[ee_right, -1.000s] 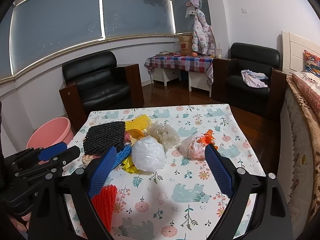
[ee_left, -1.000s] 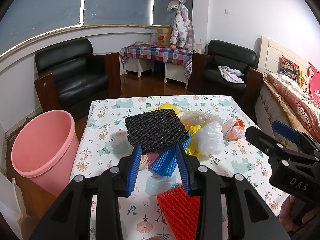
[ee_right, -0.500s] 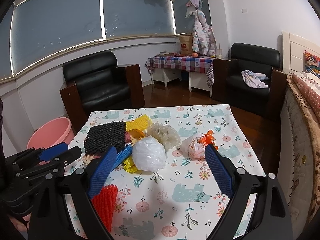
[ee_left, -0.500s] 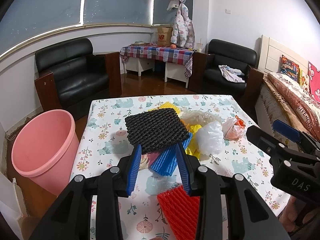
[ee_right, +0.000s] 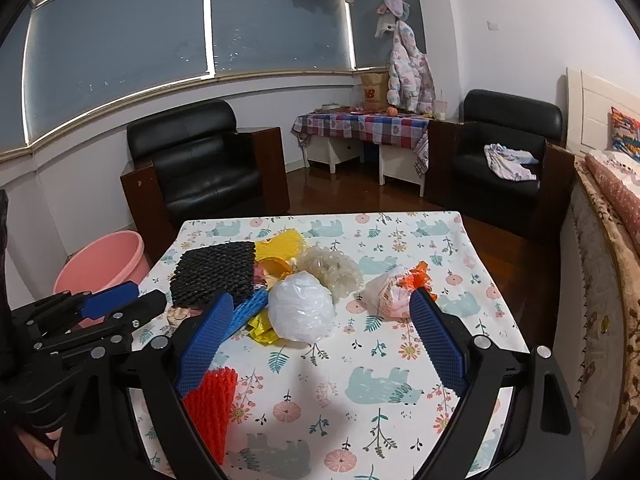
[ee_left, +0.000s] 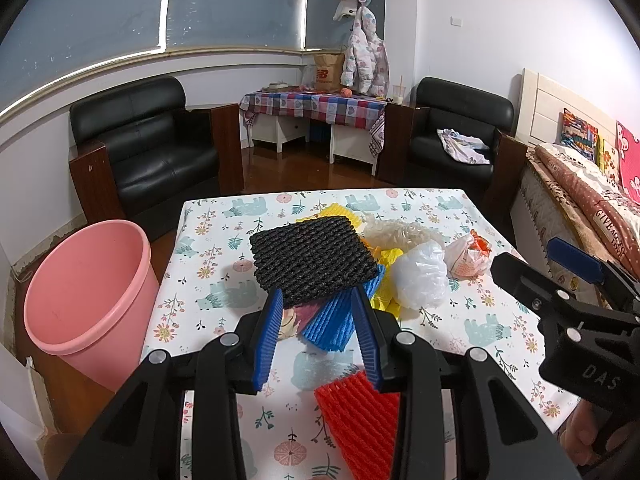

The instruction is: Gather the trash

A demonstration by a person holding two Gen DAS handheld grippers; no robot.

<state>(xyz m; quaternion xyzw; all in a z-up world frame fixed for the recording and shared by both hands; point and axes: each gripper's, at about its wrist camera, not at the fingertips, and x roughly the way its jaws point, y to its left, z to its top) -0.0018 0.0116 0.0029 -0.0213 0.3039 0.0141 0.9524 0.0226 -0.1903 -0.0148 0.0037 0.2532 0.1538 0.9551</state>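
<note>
A pile of trash lies on the floral-cloth table point(ee_left: 208, 240): a black foam net point(ee_left: 312, 258) on top, a blue foam net point(ee_left: 332, 320), yellow foam point(ee_left: 336, 212), a white plastic bag point(ee_left: 420, 276), a clear crumpled wrapper point(ee_left: 400, 232) and an orange-white bag point(ee_left: 468, 256). A red foam net point(ee_left: 360, 416) lies nearest. My left gripper point(ee_left: 316, 332) is open and empty, just short of the blue net. My right gripper point(ee_right: 320, 340) is wide open and empty, before the white bag point(ee_right: 300, 312). A pink bin point(ee_left: 84, 288) stands left of the table.
Two black armchairs point(ee_left: 156, 152) point(ee_left: 456, 136) and a checked-cloth side table point(ee_left: 316, 104) stand beyond the table. A bed point(ee_left: 588, 188) runs along the right. The right gripper shows at the right of the left wrist view point(ee_left: 572, 280).
Both grippers have barely moved; the view is almost the same. No trash has shifted.
</note>
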